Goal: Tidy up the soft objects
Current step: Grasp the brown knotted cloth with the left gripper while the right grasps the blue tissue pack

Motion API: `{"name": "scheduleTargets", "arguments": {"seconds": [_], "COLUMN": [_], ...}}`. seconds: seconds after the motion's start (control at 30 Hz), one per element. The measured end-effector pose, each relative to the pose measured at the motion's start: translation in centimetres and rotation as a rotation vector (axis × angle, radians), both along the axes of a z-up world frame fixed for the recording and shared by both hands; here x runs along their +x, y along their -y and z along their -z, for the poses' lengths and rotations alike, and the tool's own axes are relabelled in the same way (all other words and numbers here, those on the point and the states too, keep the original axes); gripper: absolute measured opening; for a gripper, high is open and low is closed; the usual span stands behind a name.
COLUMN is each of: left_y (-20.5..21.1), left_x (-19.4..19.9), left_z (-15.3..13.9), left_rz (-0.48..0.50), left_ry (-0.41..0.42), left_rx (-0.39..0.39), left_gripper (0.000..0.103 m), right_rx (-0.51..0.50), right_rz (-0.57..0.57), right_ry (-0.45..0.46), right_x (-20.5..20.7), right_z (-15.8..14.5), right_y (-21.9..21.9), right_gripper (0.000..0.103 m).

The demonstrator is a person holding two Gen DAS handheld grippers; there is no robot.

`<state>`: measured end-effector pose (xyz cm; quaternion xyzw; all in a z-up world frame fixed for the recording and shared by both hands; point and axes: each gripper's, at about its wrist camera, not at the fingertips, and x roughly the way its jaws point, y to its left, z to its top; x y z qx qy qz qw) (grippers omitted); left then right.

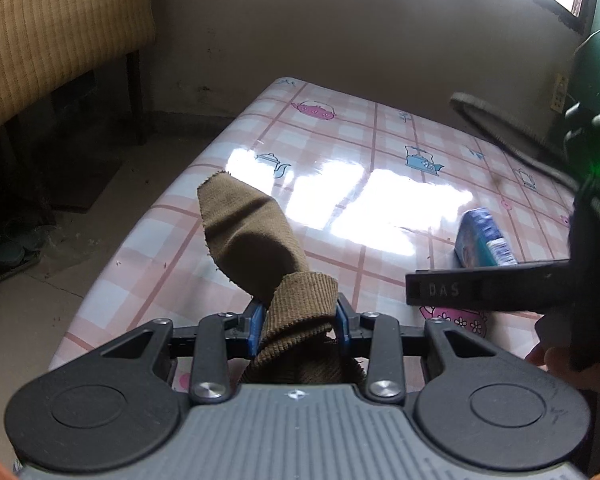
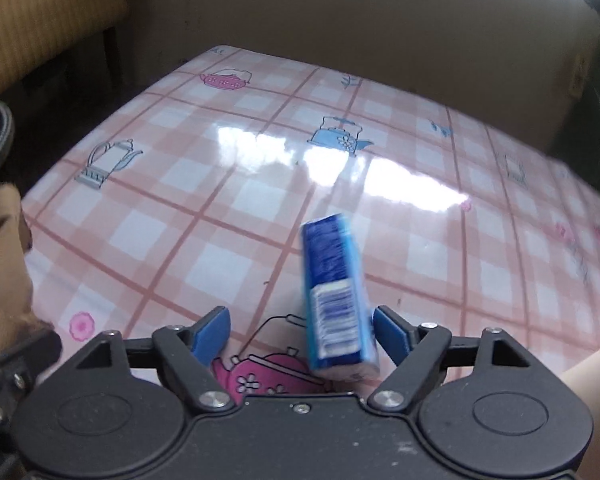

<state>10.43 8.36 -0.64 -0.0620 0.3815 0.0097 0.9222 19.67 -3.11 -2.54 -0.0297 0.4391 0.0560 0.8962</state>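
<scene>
A brown ribbed cloth [image 1: 252, 236] sticks up and forward from my left gripper [image 1: 300, 316], which is shut on its bunched lower part above the table's left side. In the right wrist view the cloth [image 2: 4, 248] shows at the left edge. A blue tissue pack [image 2: 334, 292] lies tilted on the pink checked tablecloth [image 2: 220, 208], between the fingers of my right gripper [image 2: 302, 334]. That gripper is open, the pack close to its right pad, a wide gap on the left. From the left wrist view the pack [image 1: 482, 240] sits behind one black right finger [image 1: 460, 290].
A tan striped sofa [image 1: 52, 32] stands beyond the table's left edge, with bare floor [image 1: 60, 240] below. A grey strap [image 1: 500, 124] lies along the far right of the table. A person's hand [image 1: 552, 360] grips the right tool. A wall closes the back.
</scene>
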Motion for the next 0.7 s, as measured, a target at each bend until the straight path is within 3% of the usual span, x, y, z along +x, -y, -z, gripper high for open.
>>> {"name": "scheduleTargets", "arguments": {"seconds": [0.07,0.1,0.13,0.37,0.47,0.7], "left_y": [-0.1,-0.1,0.0,0.4,0.2,2.0], "left_x": [-0.1,-0.1,-0.1,-0.5,-0.8,-1.2], "left_z": [0.0,-0.1,-0.1,-0.8,-1.4,-4.1], "left_rz": [-0.004,-0.004,-0.004,-0.005,-0.009,0.037], "left_ry": [-0.003,-0.001,-0.001,0.014,0.026,0.072], "left_rx": [-0.002,0.0,0.003,0.002,-0.006,-0.01], "left_gripper": [0.037,0.037,0.037,0.037,0.037,0.036], "right_rx": [0.068,0.089,0.091,0.152,0.175,0.121], "right_rz": [-0.005,-0.007,-0.011,-0.059,-0.075,-0.099], "right_ry": [-0.018,-0.016,-0.008,0.018,0.061,0.153], "right_x": [-0.1,-0.4,-0.7,-3.4,-5.0,-8.0], "right_z": [0.0,-0.3,-0.5,-1.8,-3.7,-8.7], "right_y": [0.4,0.5,0.5,1.2,1.9,3.3], "right_gripper": [0.082,0.062,0.035,0.03,0.029,0.029]}}
